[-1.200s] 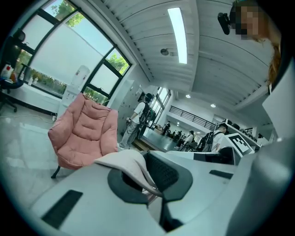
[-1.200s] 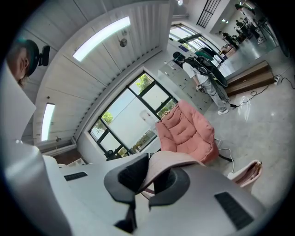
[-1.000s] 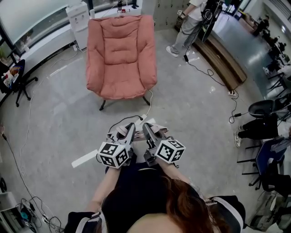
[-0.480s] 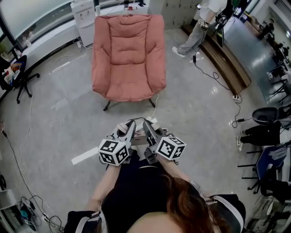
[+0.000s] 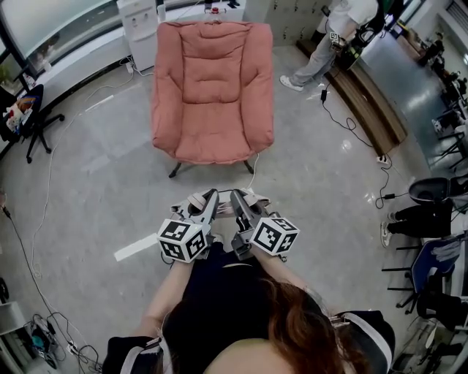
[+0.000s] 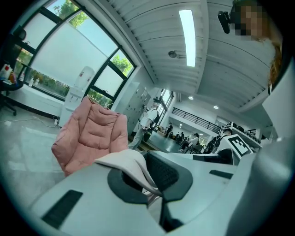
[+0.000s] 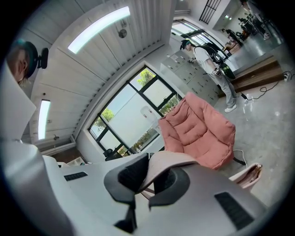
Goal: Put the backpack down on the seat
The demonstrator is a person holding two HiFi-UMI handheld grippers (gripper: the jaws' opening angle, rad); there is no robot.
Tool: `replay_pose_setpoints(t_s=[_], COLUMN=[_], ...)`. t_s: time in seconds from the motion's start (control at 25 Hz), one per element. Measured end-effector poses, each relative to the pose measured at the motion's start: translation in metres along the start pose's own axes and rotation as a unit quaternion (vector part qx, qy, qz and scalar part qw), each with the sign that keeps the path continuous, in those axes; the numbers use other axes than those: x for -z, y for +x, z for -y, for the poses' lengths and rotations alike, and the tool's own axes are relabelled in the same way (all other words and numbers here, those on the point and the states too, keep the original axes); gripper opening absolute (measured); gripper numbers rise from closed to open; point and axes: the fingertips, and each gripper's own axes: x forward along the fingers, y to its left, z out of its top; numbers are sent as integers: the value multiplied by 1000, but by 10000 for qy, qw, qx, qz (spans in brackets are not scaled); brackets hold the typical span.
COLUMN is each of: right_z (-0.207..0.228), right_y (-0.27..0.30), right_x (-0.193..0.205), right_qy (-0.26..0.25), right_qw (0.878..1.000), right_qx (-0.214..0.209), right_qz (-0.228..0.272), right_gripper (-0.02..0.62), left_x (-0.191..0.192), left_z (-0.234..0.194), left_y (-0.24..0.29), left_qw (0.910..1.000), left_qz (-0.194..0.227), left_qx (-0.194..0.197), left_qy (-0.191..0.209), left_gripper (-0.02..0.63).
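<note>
A pink cushioned chair (image 5: 213, 88) stands on the grey floor straight ahead, its seat empty. My two grippers are side by side in front of my body, a short way from the chair's front edge. The left gripper (image 5: 212, 194) is shut on a beige backpack strap (image 6: 129, 161). The right gripper (image 5: 235, 196) is shut on another beige strap (image 7: 170, 159). The pale pink backpack (image 5: 252, 196) hangs under the grippers and is mostly hidden by them; a corner of the backpack (image 7: 249, 175) shows in the right gripper view. The chair (image 6: 94, 136) also lies ahead in both gripper views.
A white water dispenser (image 5: 139, 22) stands behind the chair. A black office chair (image 5: 25, 120) is at the left, a person (image 5: 329, 44) and a wooden platform (image 5: 365, 102) at the upper right. Cables (image 5: 351, 124) run over the floor. Dark chairs (image 5: 431, 193) crowd the right edge.
The pink chair has come nearer and sits lower in the head view as I walk toward it. Both grippers keep their hold on the straps.
</note>
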Motion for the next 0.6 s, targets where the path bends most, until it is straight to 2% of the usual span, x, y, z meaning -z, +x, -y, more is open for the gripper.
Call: replay_pose_setpoints(t_s=[0.6], right_z=[-19], right_y=[6], right_x=[4], right_qy=[-484], right_qw=[9987], right_qx=[-89], right_qz=[144], right_gripper=[34], left_x=[-10], left_z=[-7], left_y=[-17], left_qw=[9994], left_qz=[206], left_qx=[-129], left_qy=[257], left_gripper=[18])
